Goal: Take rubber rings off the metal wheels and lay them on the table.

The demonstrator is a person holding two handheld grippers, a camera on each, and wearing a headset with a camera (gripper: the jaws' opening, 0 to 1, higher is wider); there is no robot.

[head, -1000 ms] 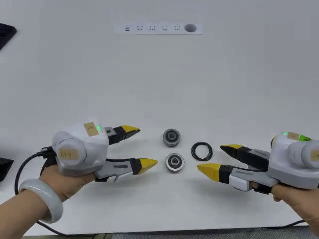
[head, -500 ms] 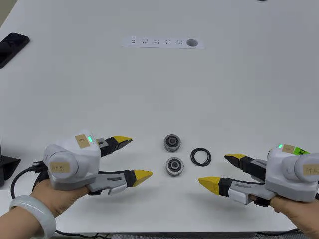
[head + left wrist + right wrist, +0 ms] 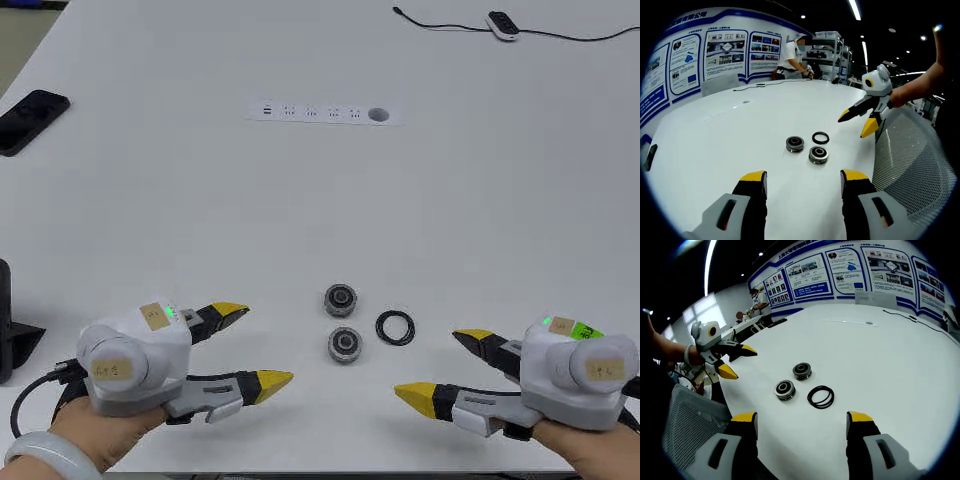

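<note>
Between the gaping left hand-held gripper (image 3: 262,344) and gaping right hand-held gripper (image 3: 430,362) lie round metal wheels (image 3: 340,299) and black rubber rings (image 3: 380,327).

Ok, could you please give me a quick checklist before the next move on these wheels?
1. Left gripper open, empty: ok.
2. Right gripper open, empty: ok.
3. Near wheel and far wheel stand apart, between the grippers: ok.
4. Loose rubber ring flat on the table, clear of both wheels: ok.
5. Rubber left on either wheel: cannot tell.
</note>
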